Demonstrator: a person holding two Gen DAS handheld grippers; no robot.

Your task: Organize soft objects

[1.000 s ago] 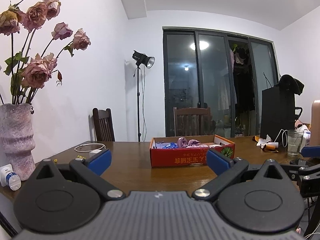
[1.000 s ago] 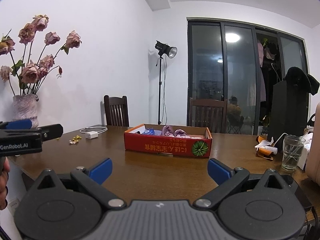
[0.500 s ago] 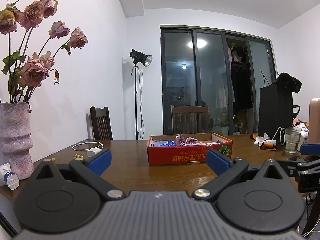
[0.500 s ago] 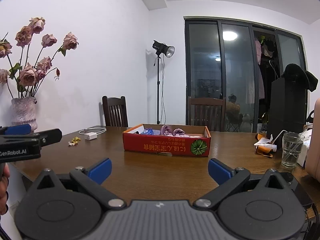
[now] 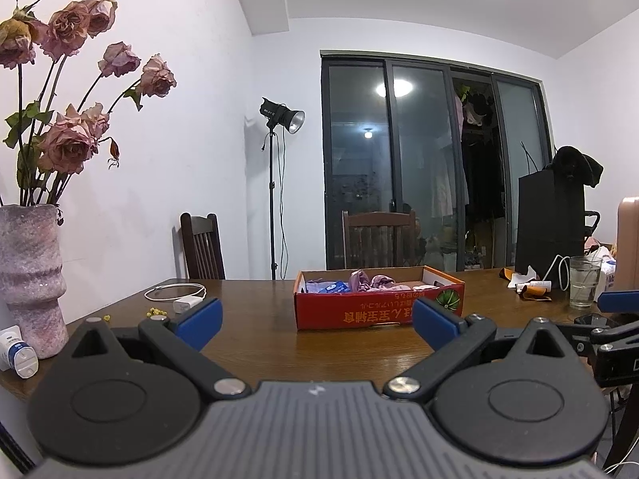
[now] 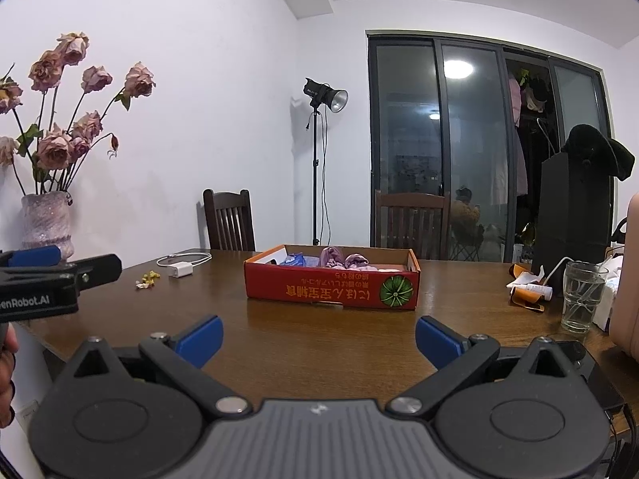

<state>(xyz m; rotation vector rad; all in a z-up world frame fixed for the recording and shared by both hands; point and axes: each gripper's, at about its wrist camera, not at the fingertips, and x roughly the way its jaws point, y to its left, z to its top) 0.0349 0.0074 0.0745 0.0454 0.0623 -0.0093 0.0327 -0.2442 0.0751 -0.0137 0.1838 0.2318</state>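
A shallow red cardboard box (image 5: pixel 379 309) (image 6: pixel 331 287) stands in the middle of a dark wooden table. Inside lie soft purple and pink fabric pieces (image 5: pixel 369 281) (image 6: pixel 343 259) and a blue packet (image 5: pixel 333 287) (image 6: pixel 293 259). My left gripper (image 5: pixel 317 317) is open and empty, held level near the table's front edge, well short of the box. My right gripper (image 6: pixel 317 337) is open and empty, also short of the box. The left gripper shows at the left edge of the right wrist view (image 6: pixel 56 275).
A pink vase (image 5: pixel 32 279) (image 6: pixel 46 219) of dried roses stands front left, a small white tube (image 5: pixel 18 351) beside it. A white charger with cable (image 5: pixel 185 303) (image 6: pixel 179 269) lies back left. A glass of water (image 5: pixel 583 287) (image 6: pixel 581 297) stands right. Two chairs (image 6: pixel 229 219) stand behind.
Both grippers have dropped slightly and tilted, so the box and table sit a little higher and farther in view. Both stay open and empty.
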